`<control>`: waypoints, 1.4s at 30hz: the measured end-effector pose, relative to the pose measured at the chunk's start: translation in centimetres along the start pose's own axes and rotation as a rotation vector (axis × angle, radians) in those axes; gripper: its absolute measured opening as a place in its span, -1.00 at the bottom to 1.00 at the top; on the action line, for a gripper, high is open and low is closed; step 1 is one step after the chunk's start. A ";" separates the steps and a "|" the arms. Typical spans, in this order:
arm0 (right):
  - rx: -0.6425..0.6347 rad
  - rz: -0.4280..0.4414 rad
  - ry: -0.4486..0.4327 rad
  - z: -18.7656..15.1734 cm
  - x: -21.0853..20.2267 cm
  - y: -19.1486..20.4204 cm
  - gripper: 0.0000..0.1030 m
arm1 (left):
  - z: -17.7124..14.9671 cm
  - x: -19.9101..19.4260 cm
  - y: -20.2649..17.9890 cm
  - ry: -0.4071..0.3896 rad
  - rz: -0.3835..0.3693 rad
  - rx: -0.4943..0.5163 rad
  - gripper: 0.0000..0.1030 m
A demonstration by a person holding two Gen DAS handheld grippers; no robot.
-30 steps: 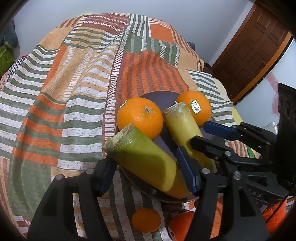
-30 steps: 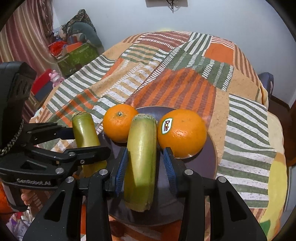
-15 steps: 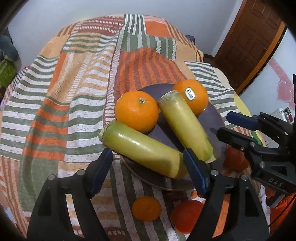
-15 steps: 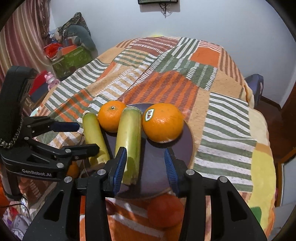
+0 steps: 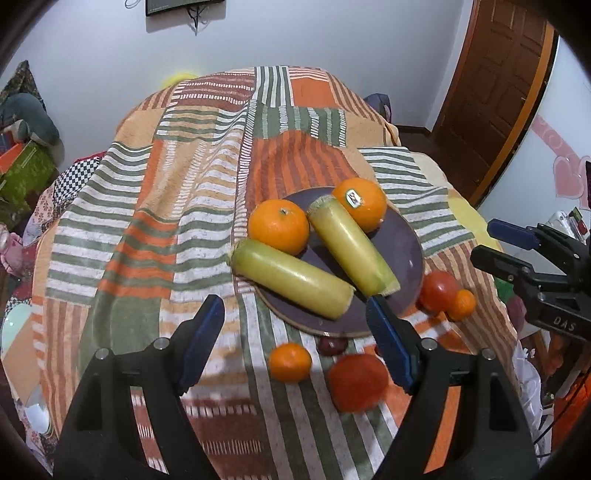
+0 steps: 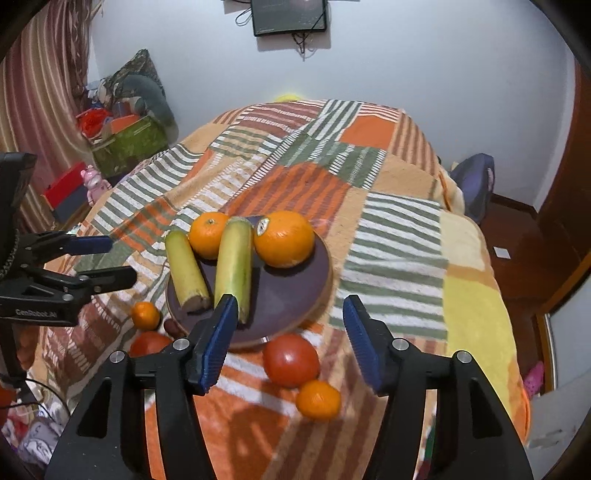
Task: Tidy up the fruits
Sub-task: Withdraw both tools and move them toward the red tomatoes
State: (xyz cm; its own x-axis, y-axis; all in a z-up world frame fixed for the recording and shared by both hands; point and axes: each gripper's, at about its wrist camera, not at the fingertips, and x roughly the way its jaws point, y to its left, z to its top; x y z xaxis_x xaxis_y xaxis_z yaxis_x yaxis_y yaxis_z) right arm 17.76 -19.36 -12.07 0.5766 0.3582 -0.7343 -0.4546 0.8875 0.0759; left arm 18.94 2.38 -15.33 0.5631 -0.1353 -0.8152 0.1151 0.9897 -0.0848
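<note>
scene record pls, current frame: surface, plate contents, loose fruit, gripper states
surface: striped patchwork blanket
plate: dark round plate, on the blanket
on plate: two yellow-green sticks; two oranges, one stickered
off plate: two red tomatoes, two small oranges, near the plate's front edge
left hand-held gripper: open, nothing between jaws
right hand-held gripper: jaws opening, nothing gripped

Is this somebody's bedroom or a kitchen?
Probably a bedroom: the plate of fruit sits on a bed under a striped patchwork blanket, with a wall-mounted screen and wooden door.
</note>
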 end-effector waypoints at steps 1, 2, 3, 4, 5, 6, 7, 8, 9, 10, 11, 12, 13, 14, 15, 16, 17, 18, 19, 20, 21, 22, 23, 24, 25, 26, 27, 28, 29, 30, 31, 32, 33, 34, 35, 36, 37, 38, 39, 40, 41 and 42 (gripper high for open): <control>0.006 -0.002 0.002 -0.4 -0.2 -0.2 0.10 | -0.3 -0.2 -0.2 0.001 0.001 -0.001 0.54; 0.012 -0.003 0.004 -0.7 -0.4 -0.4 0.10 | -0.5 -0.4 -0.4 0.002 0.002 -0.001 0.54; 0.019 -0.004 0.008 -1.1 -0.5 -0.6 0.10 | -0.8 -0.5 -0.6 0.005 0.004 -0.002 0.54; 0.028 -0.004 0.013 -1.6 -0.7 -0.8 0.11 | -1.2 -0.6 -0.8 0.010 0.005 -0.002 0.54; 0.036 -0.003 0.018 -2.0 -0.7 -1.0 0.11 | -1.5 -0.7 -1.0 0.014 0.004 -0.002 0.54; 0.041 -0.003 0.022 -2.3 -0.8 -1.1 0.12 | -1.9 -0.7 -1.2 0.020 0.002 -0.003 0.54; 0.047 -0.002 0.028 -2.8 -0.9 -1.3 0.12 | -2.2 -0.6 -1.4 0.027 -0.001 -0.004 0.54; 0.053 -0.001 0.033 -3.2 -0.9 -1.4 0.12 | -2.6 -0.5 -1.6 0.036 -0.004 -0.004 0.54; 0.059 0.002 0.041 -3.6 -0.9 -1.5 0.12 | -3.0 -0.4 -1.8 0.044 -0.007 -0.005 0.54; 0.063 0.006 0.048 -3.9 -0.9 -1.7 0.12 | -3.4 0.0 -2.1 0.057 -0.011 -0.005 0.54; 0.067 0.008 0.052 -4.2 -0.8 -1.7 0.12 | -3.8 0.3 -2.3 0.069 -0.013 -0.005 0.54; 0.070 0.011 0.058 -4.5 -0.7 -1.8 0.12 | -4.1 0.6 -2.5 0.080 -0.016 -0.004 0.54; 0.073 0.015 0.061 -4.7 -0.7 -1.8 0.12 | -4.4 1.0 -2.7 0.091 -0.017 -0.003 0.54; 0.076 0.020 0.065 -4.8 -0.5 -1.8 0.12 | -4.6 1.2 -2.9 0.097 -0.017 -0.004 0.54; 0.077 0.026 0.067 -5.0 -0.4 -1.8 0.12 | -4.8 1.5 -3.1 0.106 -0.019 -0.006 0.54; 0.078 0.030 0.068 -5.0 -0.3 -1.8 0.12 | -5.1 1.9 -3.3 0.117 -0.023 -0.009 0.54; 0.077 0.037 0.069 -5.0 -0.1 -1.7 0.12 | -5.3 2.2 -3.4 0.123 -0.024 -0.012 0.54; 0.075 0.042 0.070 -5.0 0.0 -1.7 0.12 | -5.4 2.4 -3.4 0.126 -0.024 -0.014 0.54; 0.071 0.045 0.070 -5.0 0.2 -1.6 0.12 | -5.5 2.7 -3.5 0.131 -0.022 -0.017 0.54; 0.067 0.049 0.071 -5.0 0.4 -1.5 0.12 | -5.6 3.0 -3.5 0.136 -0.022 -0.021 0.54; 0.063 0.052 0.071 -4.9 0.7 -1.4 0.12 | -5.6 3.2 -3.5 0.140 -0.021 -0.022 0.54; 0.060 0.059 0.073 -4.8 1.0 -1.3 0.12 | -5.6 3.6 -3.6 0.146 -0.020 -0.025 0.54; 0.059 0.063 0.075 -4.9 1.2 -1.3 0.12 | -5.6 3.7 -3.7 0.147 -0.019 -0.025 0.53; 0.056 0.071 0.077 -4.8 1.5 -1.2 0.12 | -5.6 3.8 -3.7 0.148 -0.018 -0.025 0.49; 0.054 0.074 0.078 -4.8 1.7 -1.1 0.12 | -5.6 4.0 -3.8 0.152 -0.018 -0.022 0.43; 0.052 0.078 0.081 -4.7 2.1 -1.1 0.12 | -5.6 4.1 -3.8 0.155 -0.021 -0.020 0.40; 0.049 0.083 0.084 -4.7 2.3 -1.1 0.12 | -5.7 4.3 -3.9 0.160 -0.024 -0.020 0.33; 0.046 0.087 0.087 -4.6 2.7 -1.0 0.12 | -5.7 4.5 -4.0 0.165 -0.026 -0.018 0.29; 0.043 0.089 0.089 -4.5 2.9 -1.0 0.12 | -5.8 4.7 -4.0 0.171 -0.029 -0.017 0.26; 0.039 0.092 0.094 -4.5 3.2 -0.9 0.12 | -5.9 4.8 -4.1 0.177 -0.031 -0.017 0.15; 0.035 0.094 0.098 -4.4 3.5 -0.9 0.12 | -6.0 4.9 -4.1 0.182 -0.032 -0.019 0.05; 0.032 0.093 0.100 -4.4 3.8 -0.9 0.12 | -6.0 5.0 -4.1 0.183 -0.042 -0.022 0.00; 0.032 0.094 0.101 -4.3 4.0 -0.9 0.12 | -6.0 5.0 -4.1 0.184 -0.053 -0.028 -0.05; 0.032 0.095 0.105 -4.3 4.2 -1.0 0.12 | -5.9 5.0 -4.1 0.183 -0.052 -0.028 -0.05; 0.033 0.095 0.109 -4.4 4.4 -1.0 0.12 | -5.9 5.0 -4.2 0.182 -0.051 -0.027 -0.05; 0.032 0.096 0.115 -4.4 4.7 -1.0 0.12 | -6.0 4.9 -4.2 0.181 -0.050 -0.025 -0.05; 0.032 0.099 0.124 -4.5 4.9 -1.0 0.12 | -6.0 4.9 -4.2 0.180 -0.050 -0.024 -0.05; 0.032 0.101 0.128 -4.6 5.1 -1.0 0.11 | -5.9 4.9 -4.2 0.180 -0.051 -0.023 -0.05; 0.031 0.101 0.130 -4.7 5.2 -1.0 0.08 | -5.9 4.8 -4.2 0.180 -0.051 -0.024 -0.06; 0.025 0.093 0.129 -4.7 5.3 -1.0 0.04 | -5.9 4.7 -4.1 0.177 -0.049 -0.024 -0.06; 0.018 0.084 0.128 -4.7 5.2 -0.9 0.00 | -5.9 4.6 -4.1 0.174 -0.046 -0.024 -0.06; 0.013 0.084 0.128 -4.7 5.2 -0.9 -0.07 | -5.9 4.4 -4.0 0.171 -0.044 -0.024 -0.06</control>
State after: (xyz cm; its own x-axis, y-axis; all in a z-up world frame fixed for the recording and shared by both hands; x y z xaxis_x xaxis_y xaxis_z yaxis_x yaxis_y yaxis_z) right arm 18.02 -19.66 -19.11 0.4452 0.3924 -0.8049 -0.4882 0.8599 0.1492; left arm 16.15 -1.92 -21.99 0.4106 -0.1711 -0.8956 0.1160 0.9841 -0.1348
